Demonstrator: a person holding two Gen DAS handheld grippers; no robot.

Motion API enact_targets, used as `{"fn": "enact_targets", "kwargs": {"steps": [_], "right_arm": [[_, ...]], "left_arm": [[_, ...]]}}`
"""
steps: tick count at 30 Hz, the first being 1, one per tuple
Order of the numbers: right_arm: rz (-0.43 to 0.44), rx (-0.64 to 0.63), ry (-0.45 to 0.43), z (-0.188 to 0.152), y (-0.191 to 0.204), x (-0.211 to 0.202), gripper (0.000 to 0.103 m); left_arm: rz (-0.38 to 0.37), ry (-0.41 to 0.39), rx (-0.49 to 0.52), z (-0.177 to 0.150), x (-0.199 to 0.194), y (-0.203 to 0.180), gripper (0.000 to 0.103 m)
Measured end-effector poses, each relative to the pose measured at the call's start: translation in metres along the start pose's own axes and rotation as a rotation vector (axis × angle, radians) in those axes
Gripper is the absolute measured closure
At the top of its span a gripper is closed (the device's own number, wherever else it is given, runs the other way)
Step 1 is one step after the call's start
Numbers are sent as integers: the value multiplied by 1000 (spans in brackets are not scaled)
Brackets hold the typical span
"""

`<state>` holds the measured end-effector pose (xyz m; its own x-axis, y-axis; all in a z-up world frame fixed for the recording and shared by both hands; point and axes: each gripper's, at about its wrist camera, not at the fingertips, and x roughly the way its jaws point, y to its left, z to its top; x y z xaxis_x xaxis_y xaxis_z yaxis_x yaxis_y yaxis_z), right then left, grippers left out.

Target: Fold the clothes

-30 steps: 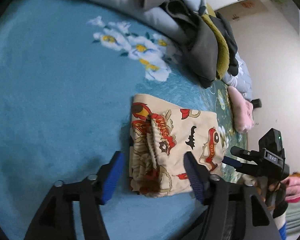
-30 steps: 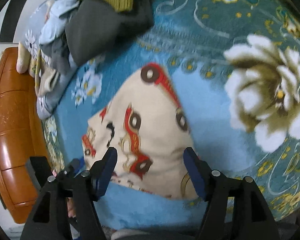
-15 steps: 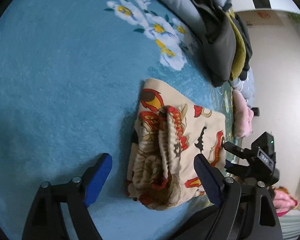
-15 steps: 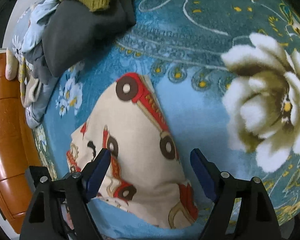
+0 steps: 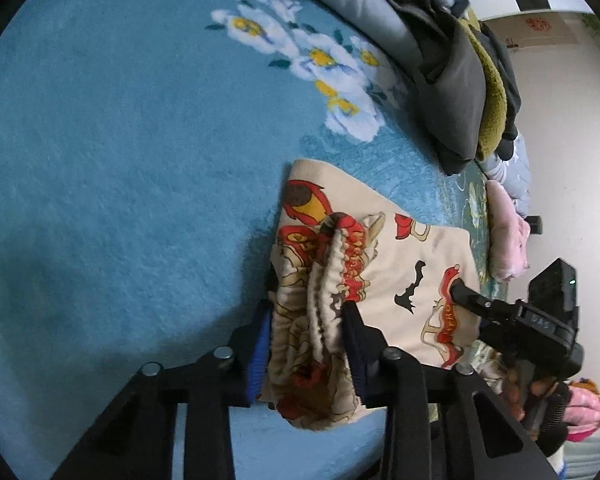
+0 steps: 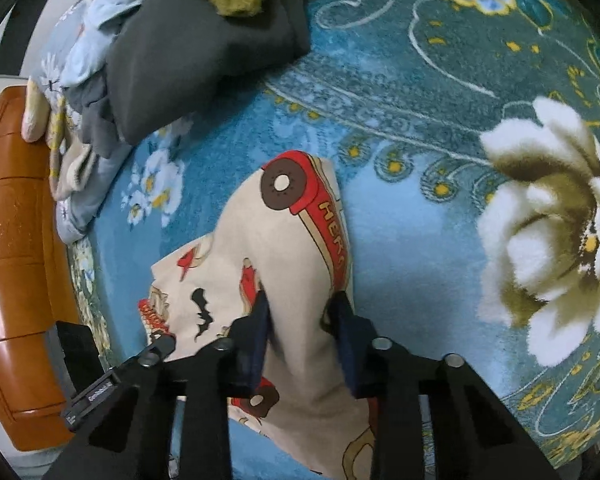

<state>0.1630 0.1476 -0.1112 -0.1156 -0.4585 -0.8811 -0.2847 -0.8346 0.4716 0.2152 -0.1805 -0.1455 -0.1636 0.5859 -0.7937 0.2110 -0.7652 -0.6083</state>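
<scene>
Both grippers, left gripper (image 5: 306, 320) and right gripper (image 6: 300, 320), have jaws clamped on cream printed shorts (image 5: 412, 264) on blue floral blanket (image 5: 120, 160); clothes pile (image 5: 456, 92) lies beyond the shorts

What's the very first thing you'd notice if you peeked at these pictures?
The cream cartoon-print garment with red cars, lying on the blue flowered blanket, pinched by the left gripper at its bunched waistband and the right gripper on its other side. Next, the huge white flower right of it, and the clothes pile behind.
</scene>
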Motion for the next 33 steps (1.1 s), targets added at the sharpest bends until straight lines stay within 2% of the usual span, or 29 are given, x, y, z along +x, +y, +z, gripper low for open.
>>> {"fn": "enact_targets", "kwargs": {"steps": [4, 10, 15, 25, 33], "right_arm": [[31, -28, -15, -1, 7, -13, 82], [80, -51, -55, 7, 13, -43, 84], [80, -69, -105, 22, 5, -77, 84], [22, -61, -217, 68, -51, -177, 84], [-88, -33, -282, 126, -117, -257, 84]], "left_arm": [[16, -29, 41, -2, -12, -14, 73], [3, -55, 126, 3, -27, -50, 73], [-7, -71, 209, 13, -26, -95, 74], [-98, -44, 351, 43, 16, -220, 73], [-190, 20, 431, 59, 73, -327, 73]]}}
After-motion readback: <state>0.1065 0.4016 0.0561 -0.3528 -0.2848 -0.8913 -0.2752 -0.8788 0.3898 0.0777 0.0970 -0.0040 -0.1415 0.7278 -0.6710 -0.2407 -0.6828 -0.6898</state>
